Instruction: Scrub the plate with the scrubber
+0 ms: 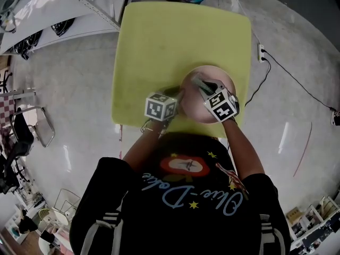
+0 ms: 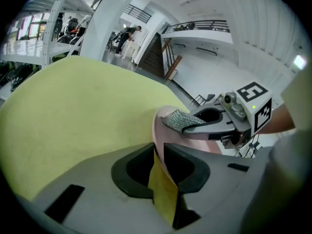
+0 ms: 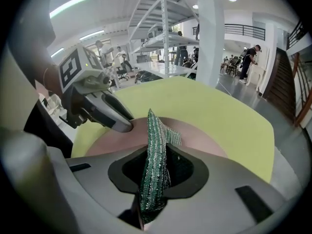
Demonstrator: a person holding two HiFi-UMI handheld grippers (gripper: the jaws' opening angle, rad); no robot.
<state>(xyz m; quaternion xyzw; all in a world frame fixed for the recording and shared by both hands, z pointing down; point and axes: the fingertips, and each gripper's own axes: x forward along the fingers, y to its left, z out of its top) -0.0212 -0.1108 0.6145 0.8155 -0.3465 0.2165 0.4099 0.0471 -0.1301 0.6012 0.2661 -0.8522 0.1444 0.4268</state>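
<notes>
Head view: the pink plate, likely stiff and slippery, is sitting on the tabletop. Left gripper view: left hand-held gripper is clamping its rim. Right gripper view: right hand-held gripper is pinching the soft scrubber.

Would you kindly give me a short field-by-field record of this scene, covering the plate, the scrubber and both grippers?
surface: yellow-green table
plate: pink, on the table's side nearest the person
left gripper: jaws closed on the plate's rim
right gripper: jaws closed on the scrubber, over the plate
scrubber: green mesh, end sticking out past the jaws; contact with the plate unclear
</notes>
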